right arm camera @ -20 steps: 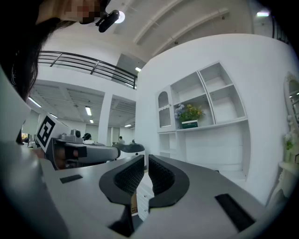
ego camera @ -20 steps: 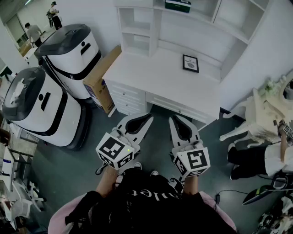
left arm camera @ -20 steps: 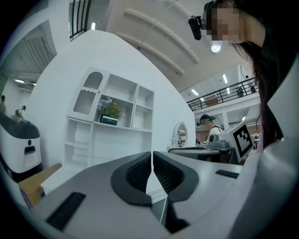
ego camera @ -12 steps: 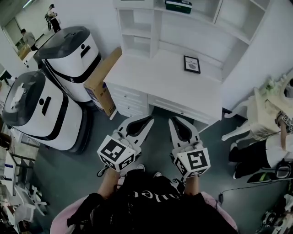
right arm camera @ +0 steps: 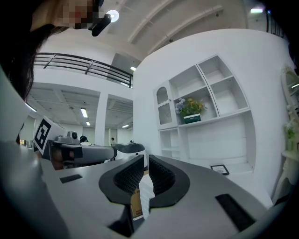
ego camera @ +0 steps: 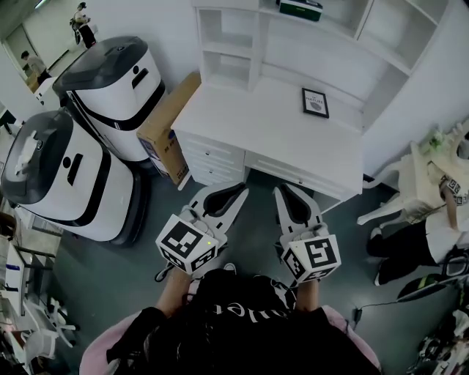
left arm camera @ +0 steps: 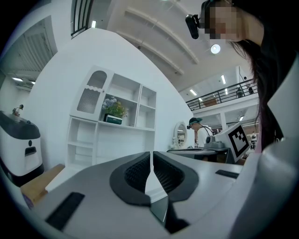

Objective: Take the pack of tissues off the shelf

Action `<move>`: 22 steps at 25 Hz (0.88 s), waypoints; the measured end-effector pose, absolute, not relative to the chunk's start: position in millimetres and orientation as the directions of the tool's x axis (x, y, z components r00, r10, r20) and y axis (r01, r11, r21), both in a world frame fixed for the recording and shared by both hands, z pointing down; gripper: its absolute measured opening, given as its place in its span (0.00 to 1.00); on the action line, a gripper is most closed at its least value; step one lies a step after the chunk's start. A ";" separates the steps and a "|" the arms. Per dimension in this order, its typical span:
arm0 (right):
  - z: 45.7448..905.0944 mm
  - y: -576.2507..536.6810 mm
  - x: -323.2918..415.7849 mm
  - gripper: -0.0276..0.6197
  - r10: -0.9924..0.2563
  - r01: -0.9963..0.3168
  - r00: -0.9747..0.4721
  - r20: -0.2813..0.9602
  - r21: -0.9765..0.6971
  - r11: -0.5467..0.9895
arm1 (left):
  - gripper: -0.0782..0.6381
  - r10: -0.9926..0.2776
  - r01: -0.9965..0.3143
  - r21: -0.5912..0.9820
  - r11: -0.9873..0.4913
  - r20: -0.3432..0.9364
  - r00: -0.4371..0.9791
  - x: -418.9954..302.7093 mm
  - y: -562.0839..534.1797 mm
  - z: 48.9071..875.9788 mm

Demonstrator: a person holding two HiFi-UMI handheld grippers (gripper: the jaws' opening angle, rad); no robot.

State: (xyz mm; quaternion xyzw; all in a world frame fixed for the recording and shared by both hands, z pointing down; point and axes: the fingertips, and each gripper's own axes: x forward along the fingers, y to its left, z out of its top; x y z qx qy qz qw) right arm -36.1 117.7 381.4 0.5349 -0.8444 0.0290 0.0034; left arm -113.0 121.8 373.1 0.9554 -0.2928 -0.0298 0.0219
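The pack of tissues [ego camera: 300, 9] sits up on the upper shelf [ego camera: 344, 29] of the white desk unit, sharing its open compartment with a small potted plant [left arm camera: 114, 108], untouched. The lower cubbies [ego camera: 223, 66] look bare. Down below, in front of the desk [ego camera: 278, 139], the left gripper [ego camera: 238, 192] and right gripper [ego camera: 283, 190] hover well short of the shelf, both clenched with jaws together and nothing between them.
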 end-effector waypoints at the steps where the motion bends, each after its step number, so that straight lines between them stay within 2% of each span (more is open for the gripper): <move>1: 383.4 116.5 -38.6 0.14 -0.905 -0.906 -0.423 0.040 -0.046 0.421 | 0.13 -0.559 -0.557 0.062 -0.829 -0.042 0.828 -116.3 119.6 374.8; 13: 401.1 92.2 -42.9 0.14 -0.911 -0.917 -0.400 0.099 -0.043 0.398 | 0.13 -0.541 -0.534 0.109 -0.839 -0.049 0.840 -121.7 87.8 386.2; 22: 412.0 31.4 -20.0 0.14 -0.894 -0.899 -0.437 0.098 -0.059 0.433 | 0.13 -0.568 -0.561 0.104 -0.821 -0.055 0.821 -101.7 30.4 389.5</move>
